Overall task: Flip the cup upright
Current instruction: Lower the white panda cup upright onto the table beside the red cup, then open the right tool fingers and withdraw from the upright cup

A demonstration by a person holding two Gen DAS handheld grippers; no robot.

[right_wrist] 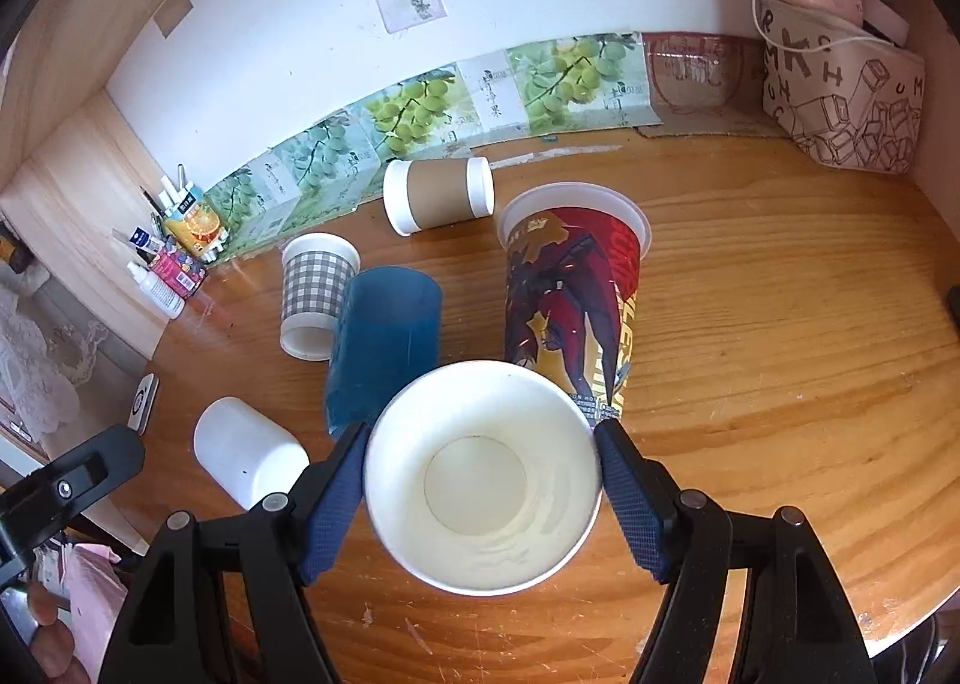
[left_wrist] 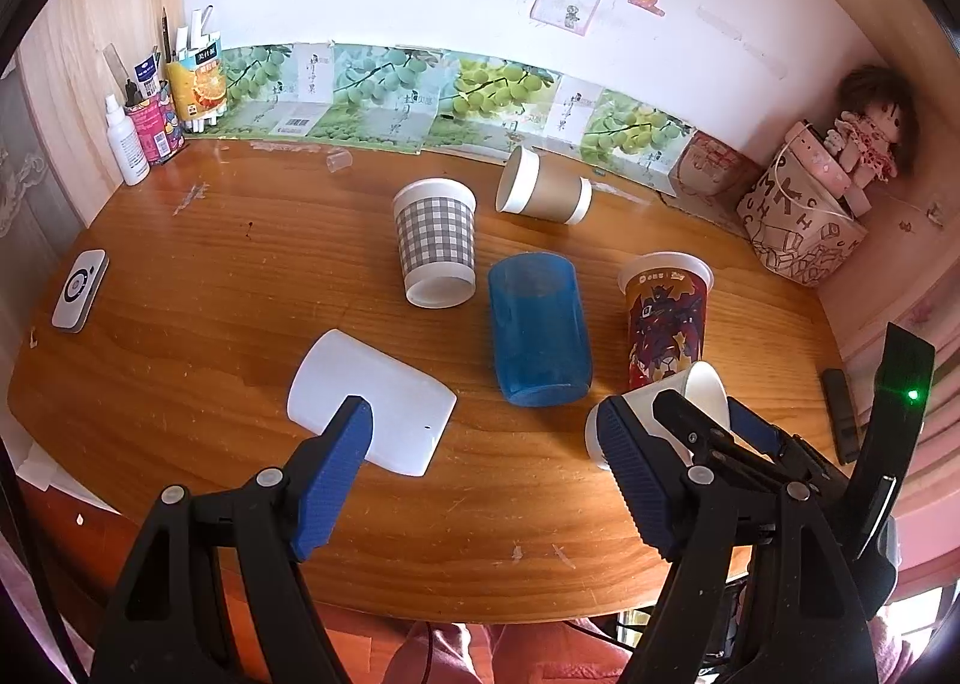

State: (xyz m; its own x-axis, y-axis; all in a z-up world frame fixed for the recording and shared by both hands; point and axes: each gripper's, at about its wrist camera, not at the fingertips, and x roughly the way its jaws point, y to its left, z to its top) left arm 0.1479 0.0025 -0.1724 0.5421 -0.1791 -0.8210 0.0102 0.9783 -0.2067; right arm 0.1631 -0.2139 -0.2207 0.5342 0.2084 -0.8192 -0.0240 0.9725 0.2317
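Pretty cramped ahead: a blue translucent plastic cup (right_wrist: 384, 342) on its side and a tall red printed cup (right_wrist: 570, 300) stood close together, blocking the middle. Bare wooden tabletop (right_wrist: 780, 384) lay open rightward.

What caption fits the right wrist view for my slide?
Right gripper clamps a white paper cup, mouth toward camera, above the wooden table strewn with other cups.

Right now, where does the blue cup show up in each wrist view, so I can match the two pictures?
Left wrist view: the blue cup lies on its side at centre, between the checked cup and the printed red cup.
Right wrist view: the blue cup is left of centre, just beyond the white paper cup held in the right hand-held gripper.
Shared landmark: the brown-sleeved cup lying near the wall.
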